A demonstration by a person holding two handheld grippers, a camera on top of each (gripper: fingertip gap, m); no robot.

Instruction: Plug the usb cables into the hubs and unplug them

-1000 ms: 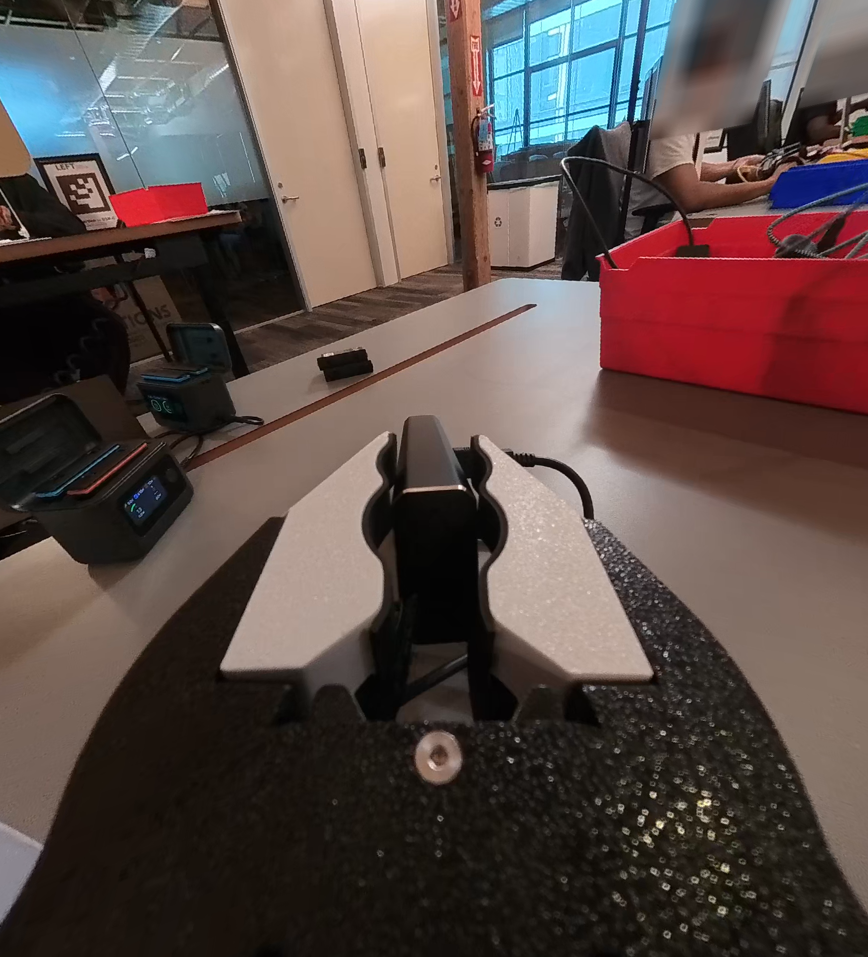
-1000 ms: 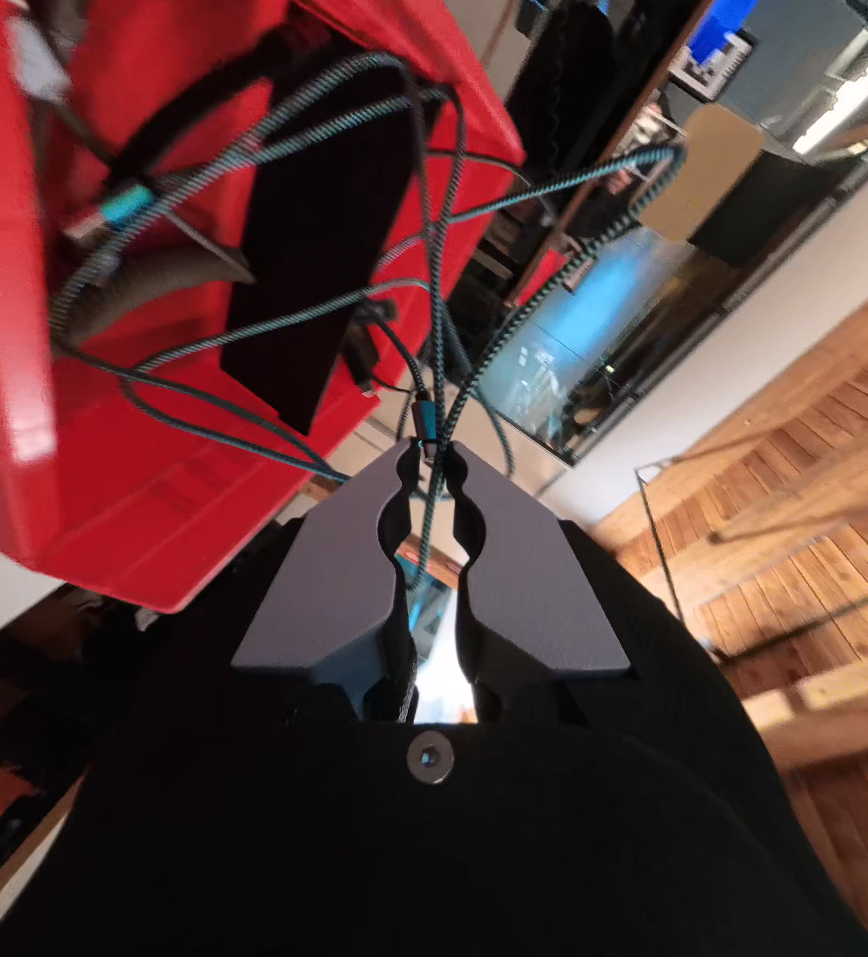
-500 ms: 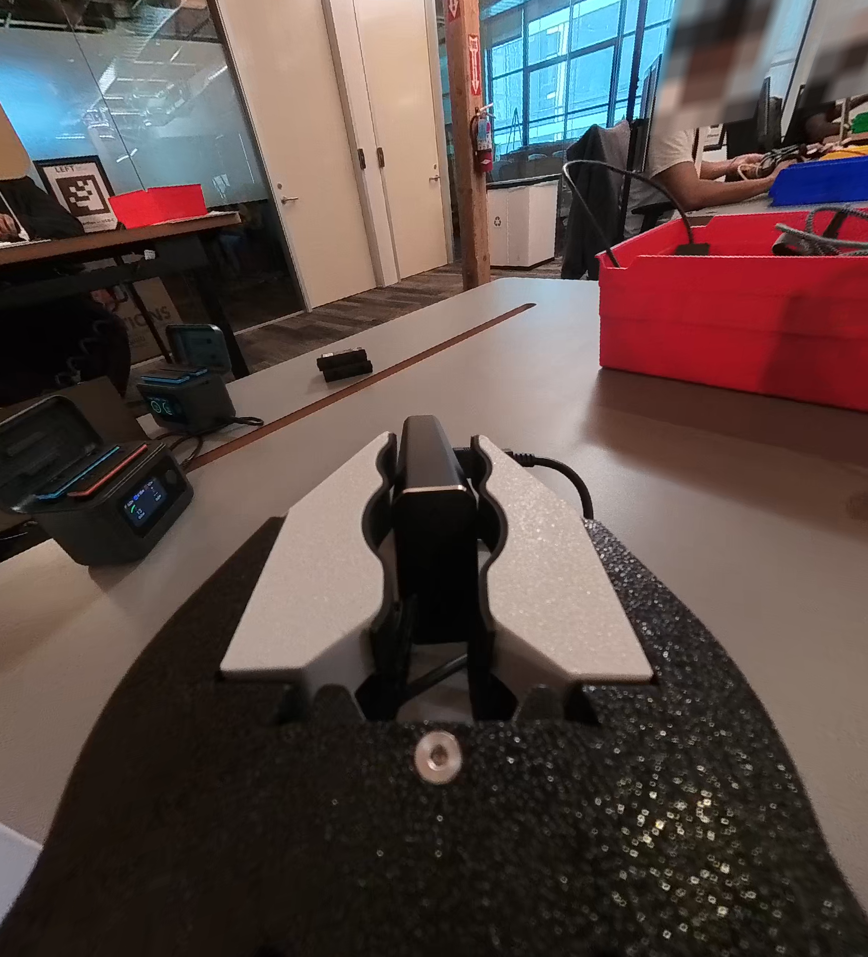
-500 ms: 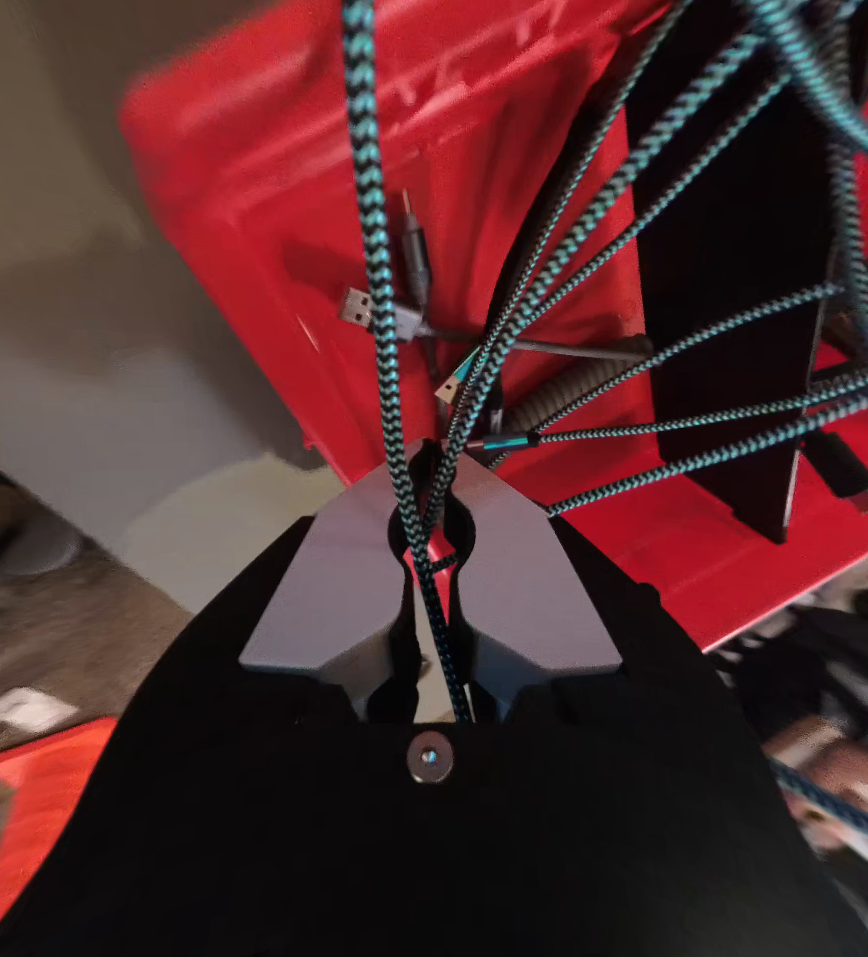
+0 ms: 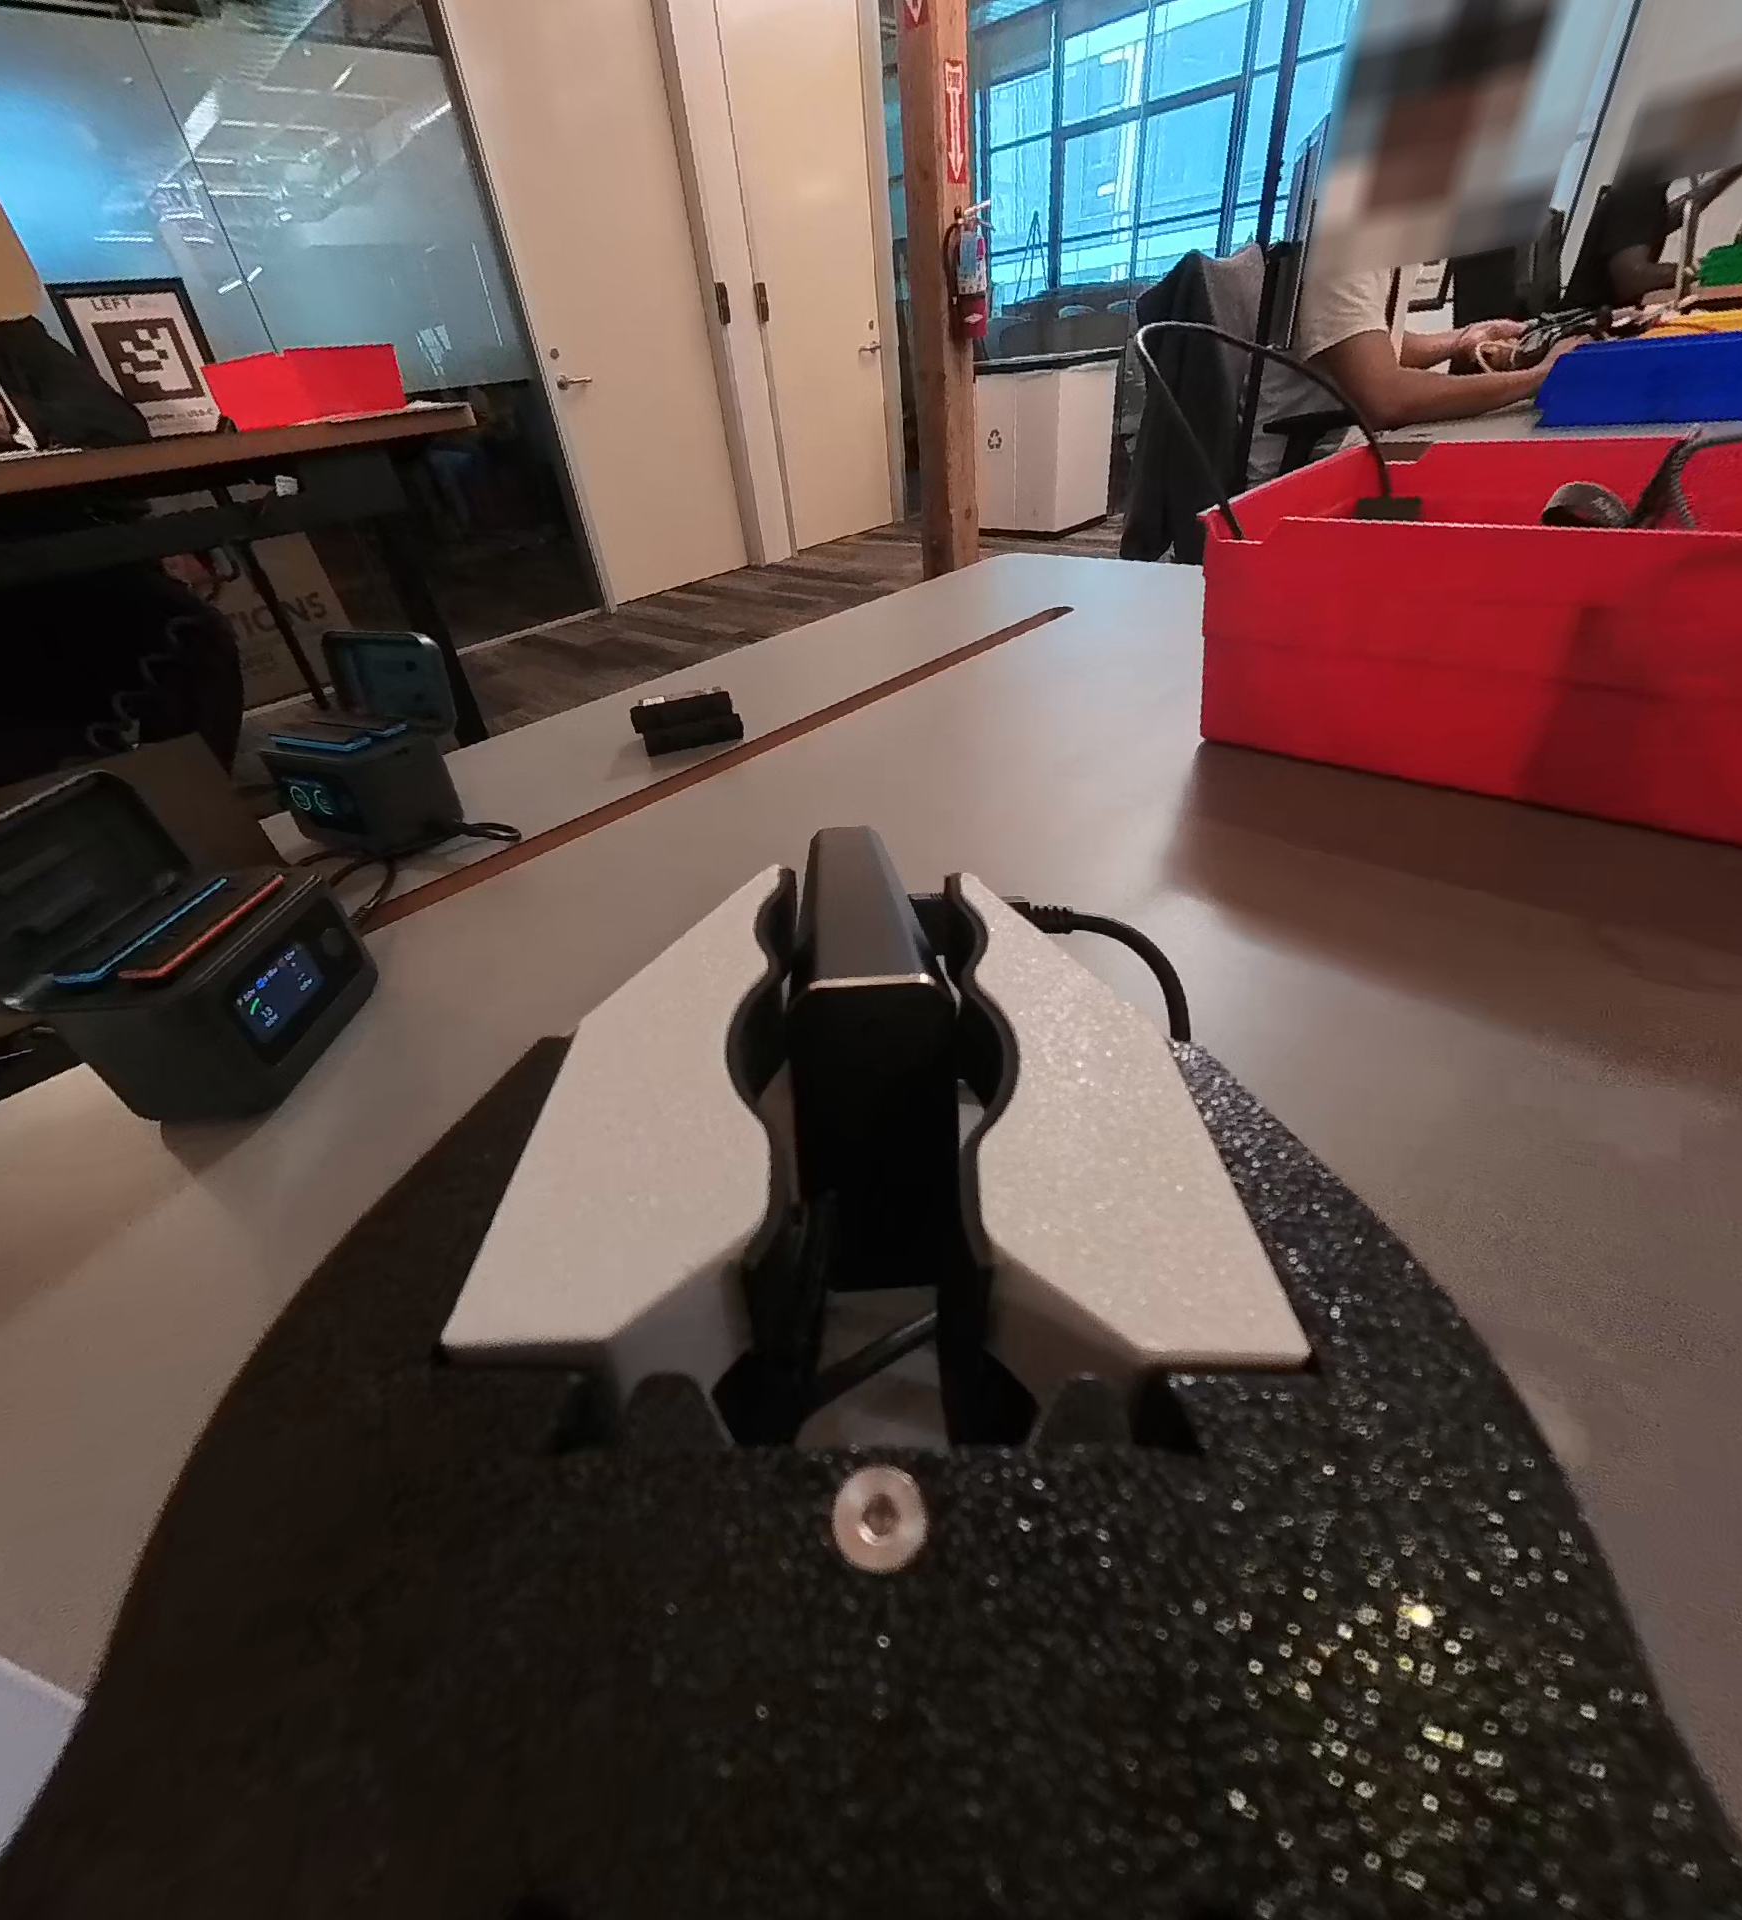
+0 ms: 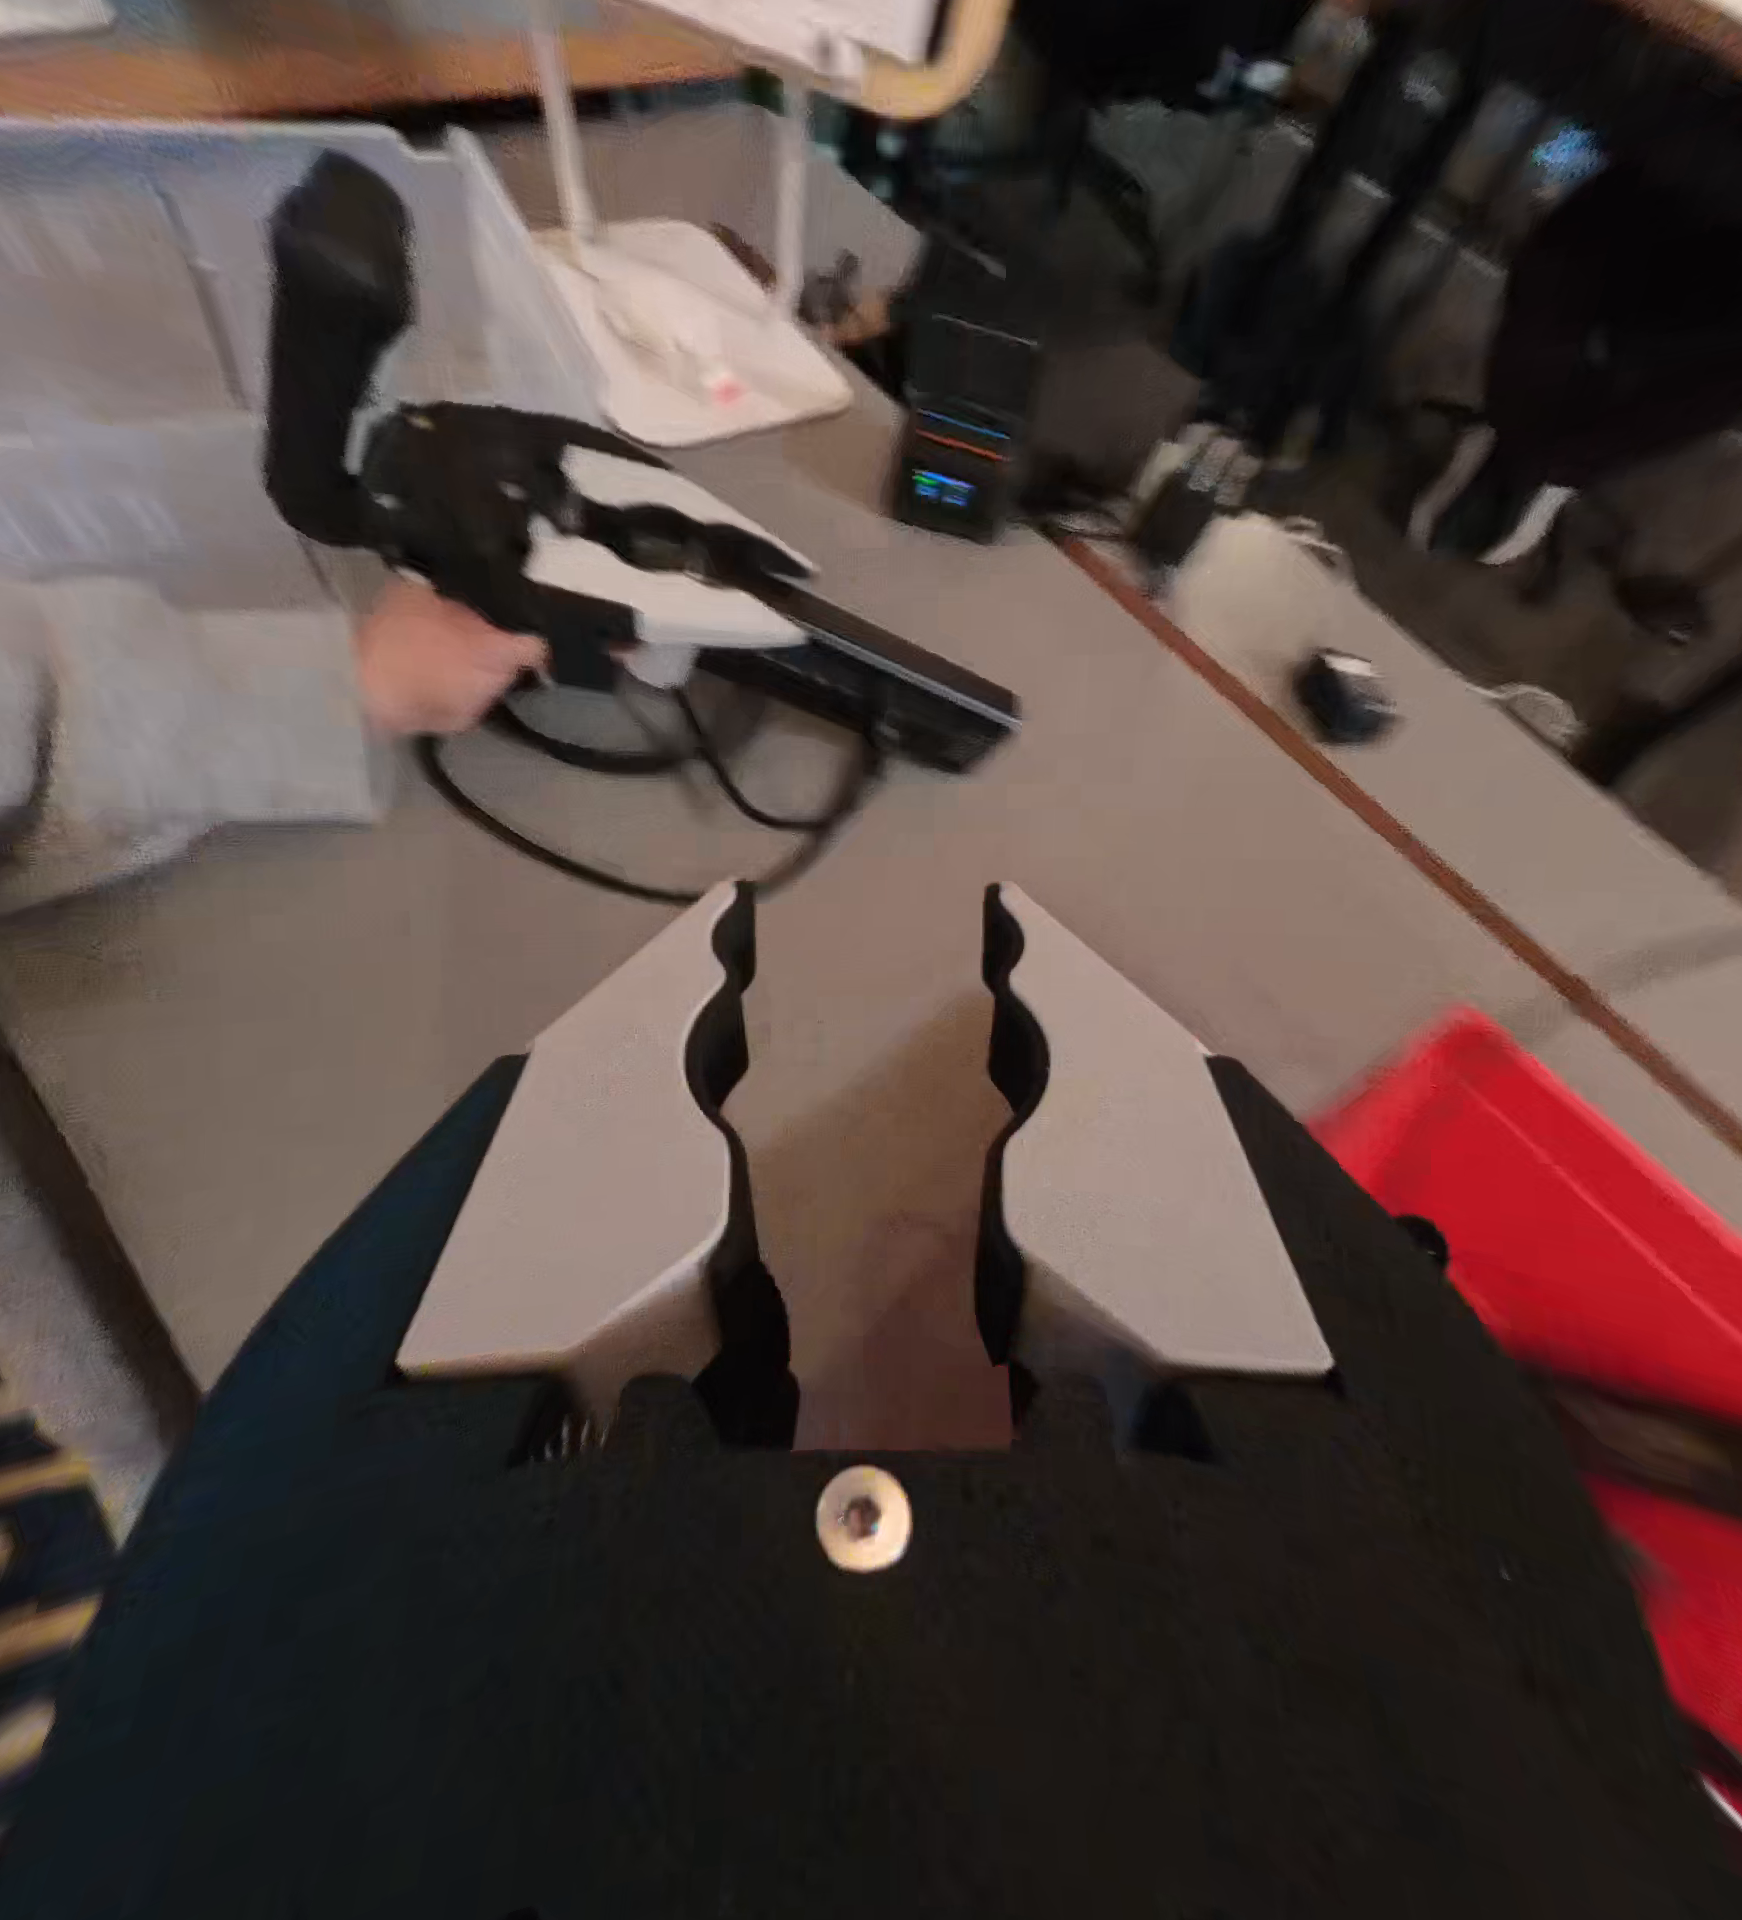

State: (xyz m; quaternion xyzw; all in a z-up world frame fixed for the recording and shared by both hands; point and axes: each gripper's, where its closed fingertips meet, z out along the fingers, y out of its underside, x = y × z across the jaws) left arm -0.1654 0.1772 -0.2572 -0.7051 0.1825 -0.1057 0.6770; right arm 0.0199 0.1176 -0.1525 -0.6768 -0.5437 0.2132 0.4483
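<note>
My left gripper (image 5: pixel 867 904) is shut on a long black USB hub (image 5: pixel 862 997), held just above the grey table (image 5: pixel 1418 1091). The hub's black cable (image 5: pixel 1147 961) curls off to the right. In the right wrist view the left gripper (image 6: pixel 773 582) shows far off with the hub (image 6: pixel 898 665) sticking out of it and the black cable (image 6: pixel 638 831) looping below. My right gripper (image 6: pixel 862 899) is open and empty above the table. A red bin (image 5: pixel 1511 665) at the right holds cables (image 5: pixel 1667 488); its corner shows in the right wrist view (image 6: pixel 1573 1195).
Two dark charger cases (image 5: pixel 181 987) (image 5: pixel 358 779) stand at the table's left. A small black block (image 5: pixel 685 717) lies near a brown seam (image 5: pixel 742 748) across the table. A person's hand (image 6: pixel 431 665) holds the left gripper. People sit at desks behind. Left tips to right tips: about 20 cm.
My right gripper let go of the teal braided cables, opened, and swung away from the red bin toward the table and the left gripper. The cables dropped back into the bin. The left gripper stayed still.
</note>
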